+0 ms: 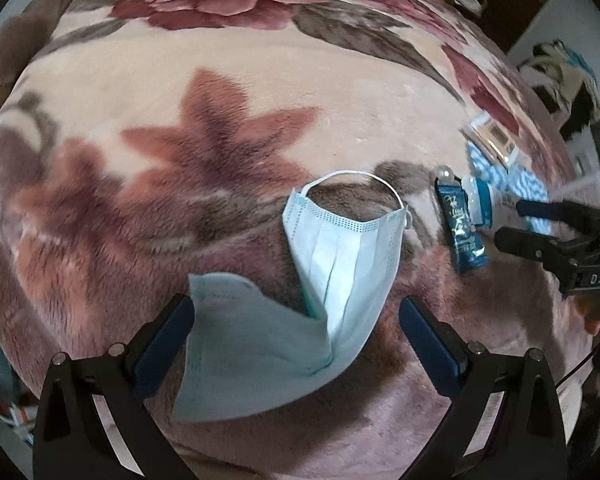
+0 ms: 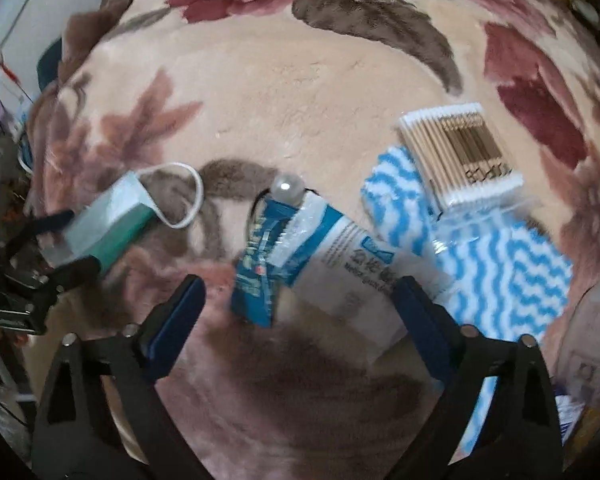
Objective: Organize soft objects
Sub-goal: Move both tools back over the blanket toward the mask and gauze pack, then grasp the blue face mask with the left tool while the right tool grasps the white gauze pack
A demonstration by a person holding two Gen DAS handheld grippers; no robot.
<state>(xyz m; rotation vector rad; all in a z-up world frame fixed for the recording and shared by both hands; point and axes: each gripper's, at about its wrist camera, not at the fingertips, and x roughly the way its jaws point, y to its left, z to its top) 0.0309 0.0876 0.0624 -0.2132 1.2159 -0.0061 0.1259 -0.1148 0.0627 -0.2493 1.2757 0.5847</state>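
A light blue face mask (image 1: 332,280), folded over with its white ear loop showing, lies on the flowered blanket (image 1: 260,80). My left gripper (image 1: 296,308) stands open around it; the mask's left edge reaches the left finger and stays clear of the right one. The right wrist view shows the same mask (image 2: 108,228) between the left gripper's (image 2: 78,240) fingers. My right gripper (image 2: 298,288) is open over a dark blue sachet (image 2: 256,272) and a white packet with a blue band (image 2: 340,264), touching neither. In the left wrist view the right gripper (image 1: 510,222) hangs beside the sachet (image 1: 462,232).
A pearl hair tie (image 2: 286,188) lies just beyond the sachet. To the right are a blue-and-white wavy cloth (image 2: 500,272) and a clear box of cotton swabs (image 2: 460,148) on it. White packaging (image 2: 592,340) sits at the right edge.
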